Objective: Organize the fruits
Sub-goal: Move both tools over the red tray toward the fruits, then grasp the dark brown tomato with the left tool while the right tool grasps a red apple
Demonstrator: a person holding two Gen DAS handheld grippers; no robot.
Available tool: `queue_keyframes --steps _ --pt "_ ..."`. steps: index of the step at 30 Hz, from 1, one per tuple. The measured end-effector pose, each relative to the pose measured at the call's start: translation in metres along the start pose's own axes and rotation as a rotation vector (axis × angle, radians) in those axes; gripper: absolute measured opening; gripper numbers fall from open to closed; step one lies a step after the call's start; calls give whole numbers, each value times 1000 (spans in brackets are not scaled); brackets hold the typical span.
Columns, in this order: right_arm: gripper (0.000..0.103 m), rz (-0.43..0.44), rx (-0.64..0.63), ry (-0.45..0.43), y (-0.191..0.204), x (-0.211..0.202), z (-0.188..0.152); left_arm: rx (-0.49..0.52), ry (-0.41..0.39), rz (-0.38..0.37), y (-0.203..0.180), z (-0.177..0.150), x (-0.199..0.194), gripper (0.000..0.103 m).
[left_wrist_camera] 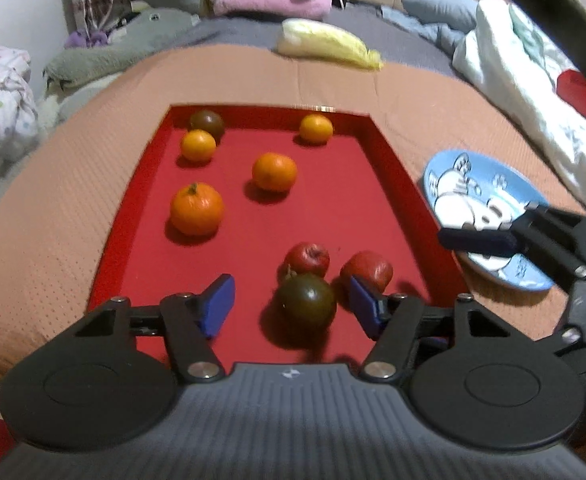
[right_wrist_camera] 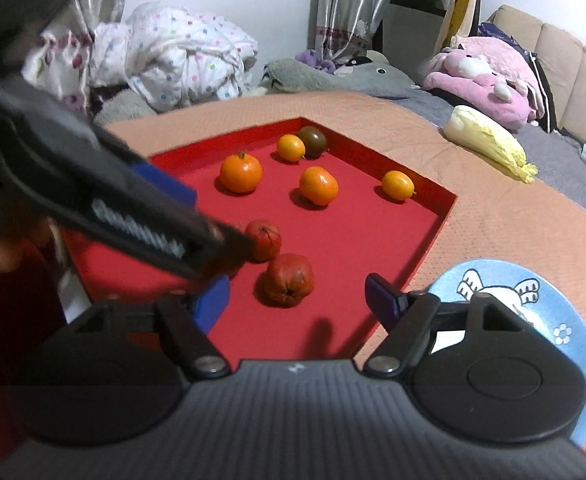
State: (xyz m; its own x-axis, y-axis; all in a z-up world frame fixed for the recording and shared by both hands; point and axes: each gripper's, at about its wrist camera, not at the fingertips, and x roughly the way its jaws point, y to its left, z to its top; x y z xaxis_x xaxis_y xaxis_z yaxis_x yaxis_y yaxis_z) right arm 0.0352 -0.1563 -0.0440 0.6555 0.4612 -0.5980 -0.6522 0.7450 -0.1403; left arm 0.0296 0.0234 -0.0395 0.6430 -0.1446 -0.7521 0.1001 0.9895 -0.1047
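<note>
A red tray holds several oranges, two red apples and two dark green-brown fruits. My left gripper is open; a dark fruit lies between its blue pads, nearer the right one. Red apples lie just beyond it. My right gripper is open and empty, low over the tray's near corner with a red apple just ahead. It shows in the left wrist view above the blue plate.
A napa cabbage lies on the orange cloth beyond the tray. Plush toys and bedding surround the cloth. The left gripper's arm crosses the left of the right wrist view, hiding part of the tray.
</note>
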Motion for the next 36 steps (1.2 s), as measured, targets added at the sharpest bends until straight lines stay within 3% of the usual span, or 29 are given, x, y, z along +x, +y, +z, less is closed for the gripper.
queue_keyframes --steps 7,9,11,19,24,27,32,36 --pt "83 7 21 -15 1 2 0 -27 29 -16 7 3 16 58" --pt "84 -10 20 -14 3 2 0 -23 22 -31 5 4 15 47" --pt "84 -5 34 -5 1 4 2 -18 14 -38 3 3 13 43" --pt "84 -15 -61 19 8 10 8 -20 17 -45 4 3 12 43" --pt "84 31 -71 57 7 20 8 -15 47 -79 3 1 17 43" --pt "83 32 -57 65 6 22 8 -1 29 -53 1 1 15 43" --pt "53 20 -29 90 2 28 11 -83 -17 5 16 4 5 42" --pt "48 11 -20 105 1 34 13 -88 -12 12 18 5 4 42"
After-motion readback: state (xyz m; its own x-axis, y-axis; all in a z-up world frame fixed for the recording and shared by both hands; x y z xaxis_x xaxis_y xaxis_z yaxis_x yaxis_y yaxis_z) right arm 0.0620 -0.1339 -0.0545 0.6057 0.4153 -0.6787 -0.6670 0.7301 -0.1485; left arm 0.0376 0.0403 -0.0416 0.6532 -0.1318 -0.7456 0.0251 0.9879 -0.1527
